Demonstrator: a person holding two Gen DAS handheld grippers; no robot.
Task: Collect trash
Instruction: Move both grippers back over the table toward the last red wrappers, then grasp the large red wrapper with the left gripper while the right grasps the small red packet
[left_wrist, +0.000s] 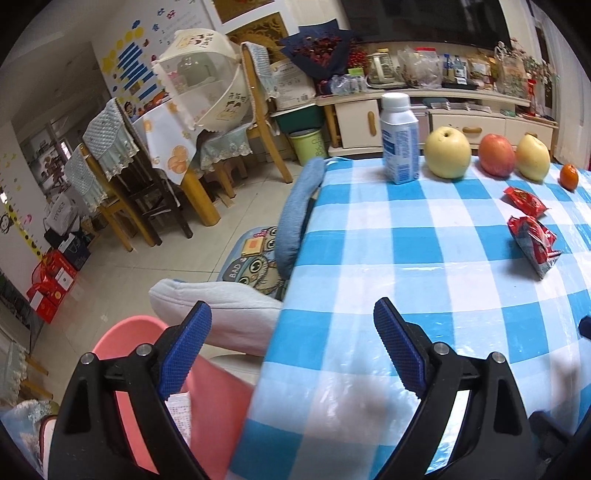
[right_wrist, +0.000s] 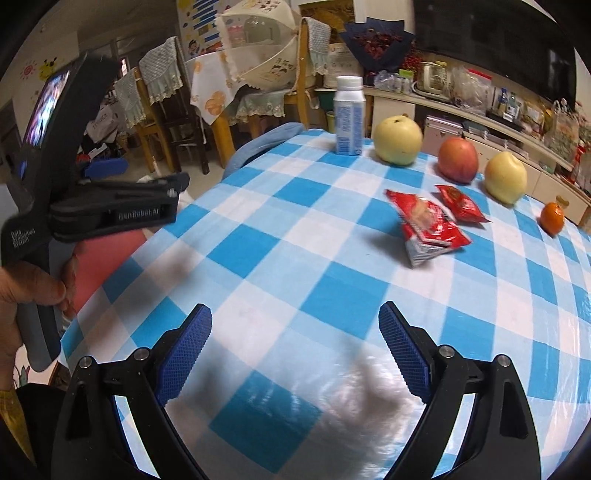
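- On the blue-and-white checked tablecloth (right_wrist: 280, 258), two red snack wrappers lie side by side: the nearer wrapper (right_wrist: 428, 230) crumpled, with a silvery torn end, and the farther wrapper (right_wrist: 460, 203) flatter, just behind it.
- In the left wrist view the same nearer wrapper (left_wrist: 535, 243) and farther wrapper (left_wrist: 524, 201) sit toward the table's right side.
- Behind them stands a row: a white-and-blue carton bottle (right_wrist: 349, 114), a yellow pear (right_wrist: 398, 139), a red apple (right_wrist: 458, 159), a second yellow pear (right_wrist: 505, 177) and a small orange (right_wrist: 552, 218).
- The right gripper (right_wrist: 295, 347) hangs over the near part of the cloth, its blue pads spread wide, nothing between them, well short of the wrappers.
- The left gripper (left_wrist: 291, 343) sits at the table's left edge, fingers likewise apart and empty, above a pink bin (left_wrist: 147, 387) with a printed paper inside.
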